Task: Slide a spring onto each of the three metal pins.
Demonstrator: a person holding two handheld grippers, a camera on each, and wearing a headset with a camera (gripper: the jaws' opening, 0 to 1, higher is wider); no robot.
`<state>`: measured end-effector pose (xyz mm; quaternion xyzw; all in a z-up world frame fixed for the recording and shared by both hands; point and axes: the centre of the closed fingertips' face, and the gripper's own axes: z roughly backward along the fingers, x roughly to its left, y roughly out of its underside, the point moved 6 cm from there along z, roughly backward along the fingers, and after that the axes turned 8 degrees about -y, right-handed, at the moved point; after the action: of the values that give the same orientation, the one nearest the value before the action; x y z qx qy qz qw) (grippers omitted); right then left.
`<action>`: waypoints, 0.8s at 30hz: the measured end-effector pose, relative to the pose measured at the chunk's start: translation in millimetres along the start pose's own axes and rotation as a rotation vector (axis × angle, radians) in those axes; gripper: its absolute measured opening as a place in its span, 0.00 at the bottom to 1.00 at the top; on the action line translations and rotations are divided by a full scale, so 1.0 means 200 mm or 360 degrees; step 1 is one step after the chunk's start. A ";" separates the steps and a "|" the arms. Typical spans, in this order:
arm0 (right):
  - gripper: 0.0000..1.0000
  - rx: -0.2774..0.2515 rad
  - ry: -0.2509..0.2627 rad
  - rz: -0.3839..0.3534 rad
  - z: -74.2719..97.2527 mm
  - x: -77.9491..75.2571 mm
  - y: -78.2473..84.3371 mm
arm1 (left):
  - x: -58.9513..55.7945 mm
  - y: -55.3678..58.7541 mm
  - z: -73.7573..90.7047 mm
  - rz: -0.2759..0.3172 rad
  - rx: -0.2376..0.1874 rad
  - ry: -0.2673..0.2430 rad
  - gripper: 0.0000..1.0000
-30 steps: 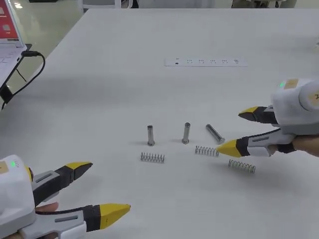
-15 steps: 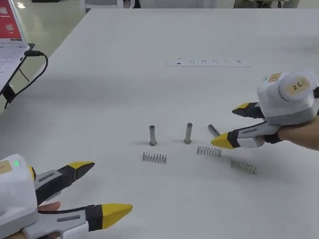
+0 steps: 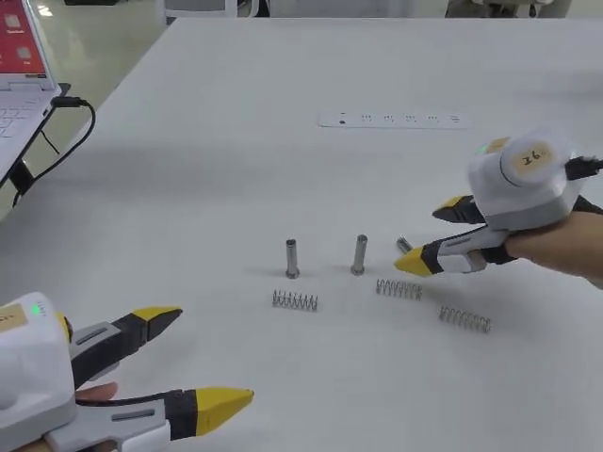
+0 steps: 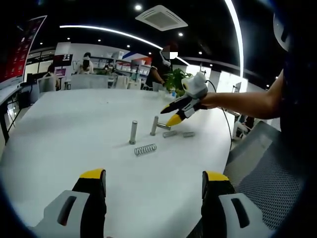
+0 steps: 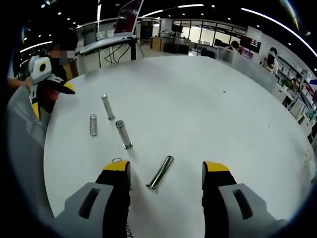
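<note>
Both claws are spread and hold nothing. The left claw (image 3: 193, 363) hovers over the near left part of the white table (image 3: 236, 141), well apart from the parts. The right claw (image 3: 426, 237) reaches in from the right, and its yellow-tipped jaws straddle the third pin (image 5: 160, 172), which lies flat on the table. In the right gripper view that pin lies slantwise in the gap, flanged end toward the camera, with bare table on both sides of it — neither jaw touches it. In the head view the tip of the nearer jaw covers most of it.

The other two pins stand upright on their flanged ends, side by side near the middle of the table: the left pin (image 3: 292, 257) and the middle pin (image 3: 360, 254). All three springs lie on their sides on the table, none yet on a pin. The first spring (image 3: 295, 300) is just in front of the left pin. The second spring (image 3: 399, 289) lies in front of the gap between the middle pin and the right claw. The third spring (image 3: 464, 320) is farther right and nearer the person.

A white power strip (image 3: 391, 120) lies farther back on the table. A laptop (image 3: 14, 85) sits at the left edge of the head view — a black cable (image 3: 71, 132) loops down from it.
</note>
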<state>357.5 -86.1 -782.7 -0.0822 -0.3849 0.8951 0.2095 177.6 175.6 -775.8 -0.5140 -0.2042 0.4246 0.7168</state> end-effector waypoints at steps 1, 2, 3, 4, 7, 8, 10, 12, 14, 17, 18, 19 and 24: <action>0.57 0.0007 0.0003 -0.0003 0.00 0.00 0.00 | 0.00 0.00 0.00 -0.0003 -0.0001 0.0000 0.76; 0.57 0.0013 0.0003 -0.0004 -0.01 0.00 0.00 | 0.00 0.00 0.00 -0.0003 0.0000 0.0000 0.76; 0.56 0.0026 0.0005 -0.0004 -0.01 0.00 0.01 | 0.00 0.00 0.00 -0.0003 0.0000 0.0001 0.76; 0.56 0.0030 0.0006 -0.0004 -0.02 0.00 0.01 | 0.00 0.00 0.00 -0.0005 -0.0001 0.0002 0.76; 0.56 0.0047 0.0014 -0.0016 -0.03 -0.01 0.01 | 0.00 0.00 0.00 -0.0012 0.0002 0.0005 0.76; 0.56 0.0050 0.0015 -0.0023 -0.03 -0.01 0.01 | 0.00 0.00 0.00 -0.0014 0.0003 0.0008 0.76; 0.54 0.0062 0.0018 -0.0028 -0.04 -0.01 0.01 | 0.00 0.00 0.00 -0.0026 0.0008 0.0009 0.76; 0.53 0.0071 0.0021 -0.0038 -0.04 -0.01 0.01 | -0.01 0.00 0.00 -0.0034 0.0014 0.0012 0.76; 0.50 0.0079 0.0026 -0.0049 -0.05 0.00 0.01 | -0.01 0.00 -0.01 -0.0036 0.0013 0.0015 0.76; 0.47 0.0085 0.0037 -0.0066 -0.06 -0.01 0.01 | 0.00 -0.02 -0.01 -0.0037 0.0001 0.0019 0.76; 0.46 0.0085 0.0040 -0.0071 -0.06 -0.01 0.01 | 0.00 -0.02 -0.02 -0.0042 0.0000 0.0021 0.76; 0.46 0.0087 0.0042 -0.0077 -0.06 -0.01 0.01 | 0.00 -0.03 -0.02 -0.0045 -0.0001 0.0023 0.76; 0.40 0.0104 0.0049 -0.0109 -0.07 -0.01 0.00 | 0.01 -0.04 -0.03 -0.0053 -0.0013 0.0025 0.76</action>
<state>363.3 -77.8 -793.3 -0.0759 -0.3547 0.8981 0.2486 185.6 172.7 -770.4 -0.5166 -0.2090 0.4078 0.7233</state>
